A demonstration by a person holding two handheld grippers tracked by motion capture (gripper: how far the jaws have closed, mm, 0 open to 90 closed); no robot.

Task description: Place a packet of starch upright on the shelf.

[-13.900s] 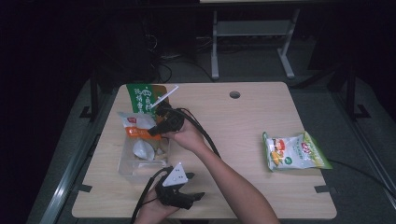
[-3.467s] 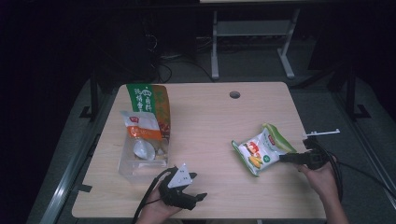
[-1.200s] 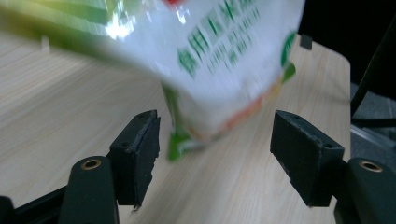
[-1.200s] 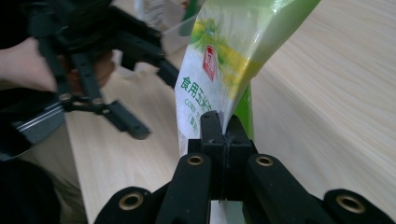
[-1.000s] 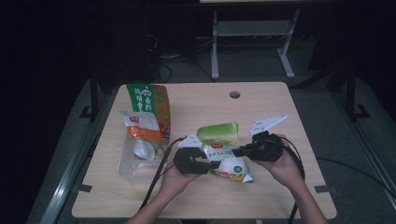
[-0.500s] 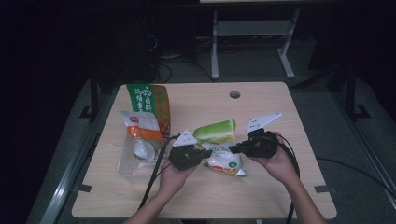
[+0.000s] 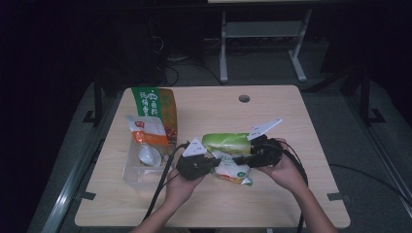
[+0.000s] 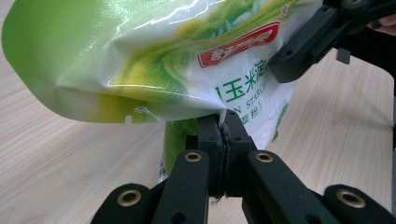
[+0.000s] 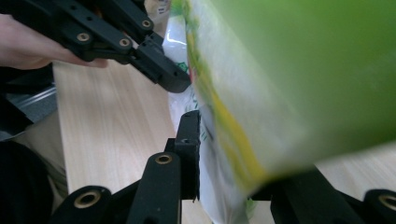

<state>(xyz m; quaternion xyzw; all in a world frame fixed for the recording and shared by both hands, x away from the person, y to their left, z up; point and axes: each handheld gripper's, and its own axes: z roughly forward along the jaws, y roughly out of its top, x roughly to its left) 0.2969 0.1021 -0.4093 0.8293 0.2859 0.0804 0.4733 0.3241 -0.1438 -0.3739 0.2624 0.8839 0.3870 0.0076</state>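
- Since a second ago the green-and-white starch pouch (image 7: 232,156) has stayed between the two hands near the middle of the tabletop (image 7: 291,121), and both hands have barely shifted; the left gripper (image 7: 210,164) has clamped onto it while the right gripper (image 7: 238,159) has just been loosening.
- Left fingers (image 8: 211,140): closed tight, pads pressed together on the thin edge of the pouch, as the left gripper view shows; the bag hangs above them, clear of the wood.
- Right fingers (image 9: 189,140): their jaws have just been opening. The pouch sits between them in the right gripper view, lying against the left finger; the other finger is mostly hidden behind the bag, so whether it touches the bag cannot be told.
- In the high view the pouch sits just in front of both hands, its green end toward the far side.
- Hard to make out: the near face of the bag is blurred in the right gripper view, and its print is cut off at the frame edge in the left gripper view.
- At the tabletop's left, a clear tray (image 7: 132,170) holds a spoon (image 7: 145,154) and an orange-and-white packet (image 7: 148,132); a green-and-brown bag (image 7: 158,104) lies behind it.
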